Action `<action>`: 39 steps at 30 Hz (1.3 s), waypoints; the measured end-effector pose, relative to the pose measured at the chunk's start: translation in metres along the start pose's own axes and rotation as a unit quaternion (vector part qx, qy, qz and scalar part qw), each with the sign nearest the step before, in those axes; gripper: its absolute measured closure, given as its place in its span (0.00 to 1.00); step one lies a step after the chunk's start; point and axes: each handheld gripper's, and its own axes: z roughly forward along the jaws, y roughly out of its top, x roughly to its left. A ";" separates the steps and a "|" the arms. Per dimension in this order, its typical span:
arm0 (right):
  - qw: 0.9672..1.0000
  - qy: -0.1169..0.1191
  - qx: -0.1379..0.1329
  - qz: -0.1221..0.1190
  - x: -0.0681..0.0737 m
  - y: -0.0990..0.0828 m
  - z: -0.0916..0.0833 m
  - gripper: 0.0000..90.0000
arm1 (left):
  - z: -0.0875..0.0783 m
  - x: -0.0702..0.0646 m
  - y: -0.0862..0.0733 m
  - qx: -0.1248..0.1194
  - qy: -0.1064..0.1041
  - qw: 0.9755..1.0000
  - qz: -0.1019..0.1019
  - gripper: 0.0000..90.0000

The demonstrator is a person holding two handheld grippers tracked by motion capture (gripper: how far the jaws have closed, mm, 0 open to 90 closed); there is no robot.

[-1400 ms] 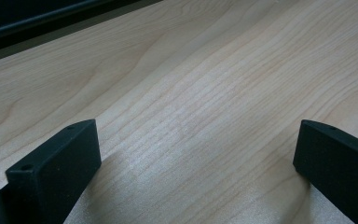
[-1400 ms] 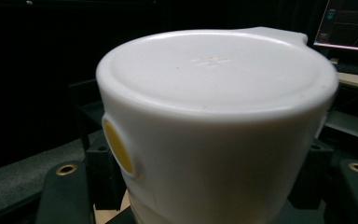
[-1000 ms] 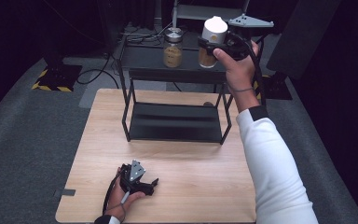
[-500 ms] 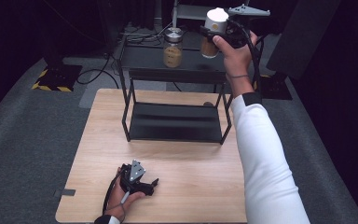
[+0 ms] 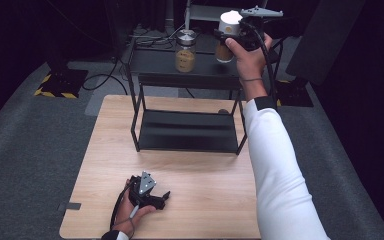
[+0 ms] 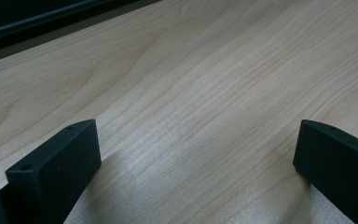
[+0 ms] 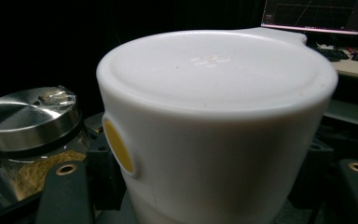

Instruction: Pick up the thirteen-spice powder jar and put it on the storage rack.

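The white-lidded jar (image 5: 226,36) was gripped between the closed right gripper (image 5: 236,34) jaws above the rack (image 5: 180,75), seemingly for moving, while the left gripper (image 5: 147,192), wide open and empty, was rested on the table (image 5: 205,200).

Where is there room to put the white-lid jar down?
Bare spots: the rack's lower shelf, and the wooden table between the rack and the left gripper. The top shelf is free left of the steel-lid jar; right of it, the right gripper holds the white-lid jar.
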 end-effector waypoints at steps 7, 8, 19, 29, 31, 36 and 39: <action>1.000 -0.003 0.014 0.006 -0.002 -0.010 0.008 0.34 | 0.000 0.000 0.000 0.000 0.000 1.000 0.000 0.00; 1.000 -0.003 0.012 0.007 -0.003 -0.012 0.008 0.34 | 0.000 0.000 0.000 0.000 0.000 1.000 0.000 0.00; 1.000 -0.002 0.004 0.022 -0.006 -0.021 0.011 0.33 | 0.000 0.000 0.000 0.000 0.000 1.000 0.000 0.00; 0.999 -0.034 -0.020 -0.016 0.006 -0.025 0.003 0.08 | 0.000 0.000 0.000 0.000 0.002 1.000 -0.001 0.00; 0.999 -0.036 -0.024 -0.017 0.006 -0.027 0.000 0.06 | 0.000 0.000 0.000 0.000 0.002 1.000 -0.001 0.00; 0.998 -0.043 -0.052 -0.016 0.006 -0.037 -0.014 0.06 | 0.000 0.000 0.000 0.000 0.002 1.000 -0.001 0.00; 0.997 -0.044 -0.064 -0.004 0.001 -0.039 -0.023 0.04 | 0.000 -0.001 0.000 0.000 0.002 1.000 -0.001 0.00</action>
